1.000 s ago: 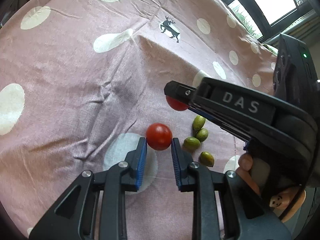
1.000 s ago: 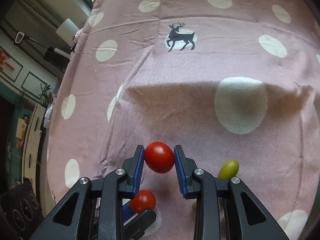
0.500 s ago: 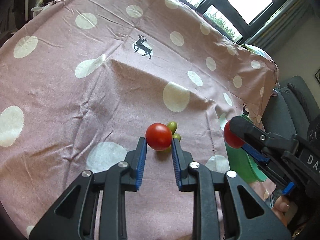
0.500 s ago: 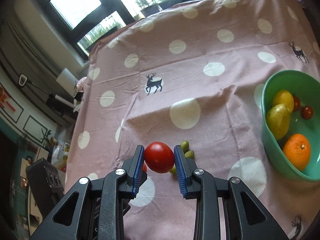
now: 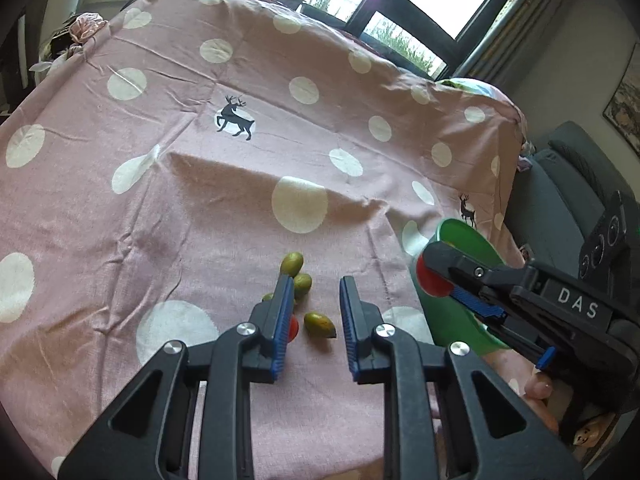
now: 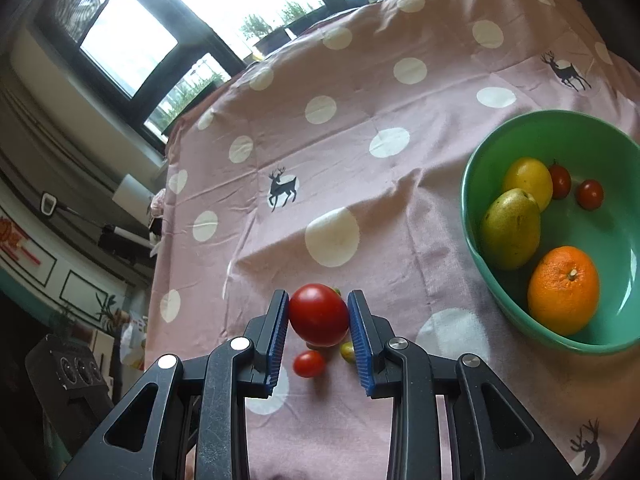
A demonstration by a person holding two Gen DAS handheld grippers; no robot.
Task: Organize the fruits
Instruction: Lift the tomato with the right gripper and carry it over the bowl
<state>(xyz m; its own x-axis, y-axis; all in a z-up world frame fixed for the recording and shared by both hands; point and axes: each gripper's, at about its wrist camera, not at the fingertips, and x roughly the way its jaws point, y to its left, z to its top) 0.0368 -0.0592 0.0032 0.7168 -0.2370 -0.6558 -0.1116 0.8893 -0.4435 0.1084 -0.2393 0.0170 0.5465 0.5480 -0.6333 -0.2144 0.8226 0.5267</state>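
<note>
My right gripper [image 6: 319, 314] is shut on a red tomato [image 6: 319, 315] and holds it above the cloth, left of the green bowl [image 6: 480, 152]. The bowl holds a pear [image 6: 510, 229], a yellow fruit [image 6: 528, 176], an orange [image 6: 563, 289] and two small tomatoes [image 6: 590, 194]. My left gripper [image 5: 313, 304] is open and empty above the cloth. A second red tomato [image 5: 293, 327] lies on the cloth below it, half hidden by its left finger; it also shows in the right wrist view [image 6: 308, 363]. Several green olives [image 5: 291, 263] lie beside it. The right gripper [image 5: 434, 280] with its tomato shows at the bowl's rim [image 5: 460, 226].
The pink polka-dot cloth [image 5: 180, 208] covers the table, with creases and a raised fold across the middle. A grey sofa [image 5: 568, 184] stands beyond the table's right edge. Windows are at the back.
My left gripper opened and its tomato now lies on the cloth by the olives. Both grippers rose and pulled back; the right one carried its tomato toward the bowl.
</note>
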